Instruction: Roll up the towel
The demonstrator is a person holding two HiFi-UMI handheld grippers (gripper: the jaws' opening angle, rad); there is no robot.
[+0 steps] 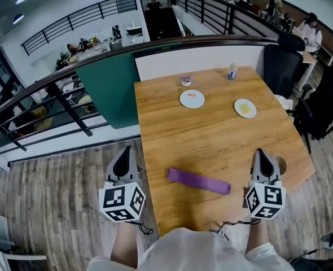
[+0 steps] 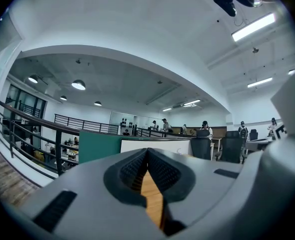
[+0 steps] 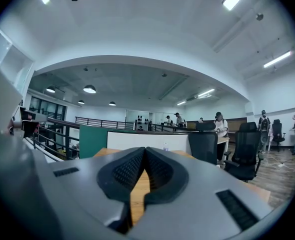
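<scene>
While the left gripper (image 1: 125, 151) and right gripper (image 1: 260, 152) are hovering clamped empty, the long purple cloth towel (image 1: 198, 181) is lying crosswise between them.

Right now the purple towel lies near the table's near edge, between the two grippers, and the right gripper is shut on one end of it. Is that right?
No. The right gripper is shut on nothing: the head view shows it apart from the purple towel, which does lie near the table's near edge, between it and the left gripper.
</scene>
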